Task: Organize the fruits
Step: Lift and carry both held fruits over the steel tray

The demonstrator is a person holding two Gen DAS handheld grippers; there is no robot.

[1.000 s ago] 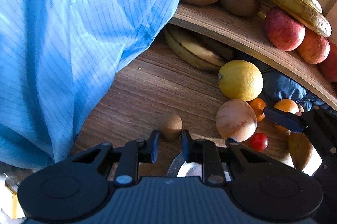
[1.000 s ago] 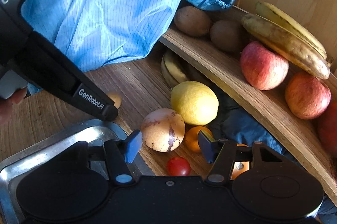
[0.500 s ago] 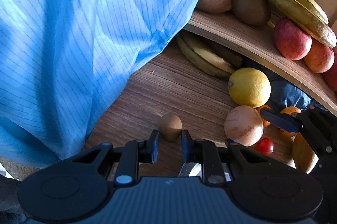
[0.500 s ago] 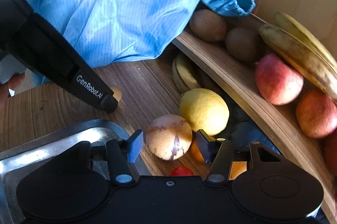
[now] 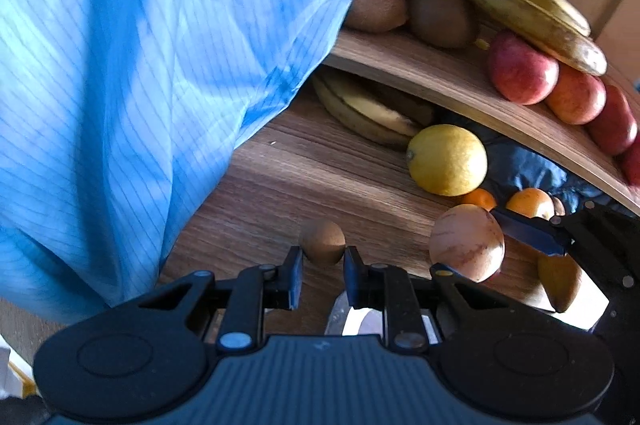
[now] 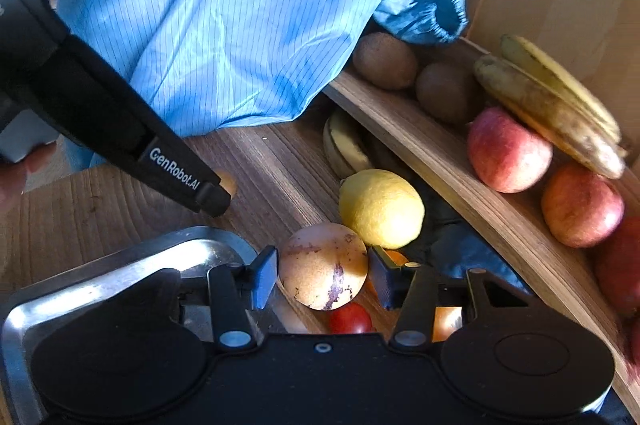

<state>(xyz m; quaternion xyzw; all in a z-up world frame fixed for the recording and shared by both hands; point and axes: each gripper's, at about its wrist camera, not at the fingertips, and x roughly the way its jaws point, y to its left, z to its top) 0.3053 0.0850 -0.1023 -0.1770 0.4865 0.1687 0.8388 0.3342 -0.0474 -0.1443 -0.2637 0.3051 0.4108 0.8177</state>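
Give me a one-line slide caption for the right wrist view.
Right tongs open around a speckled round fruit beside a lemon, apples on the shelf above.

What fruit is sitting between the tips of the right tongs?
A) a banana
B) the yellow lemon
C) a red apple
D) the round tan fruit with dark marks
D: in the right wrist view, the round tan fruit sits between the tips of the open right tongs, while the lemon lies beyond them.
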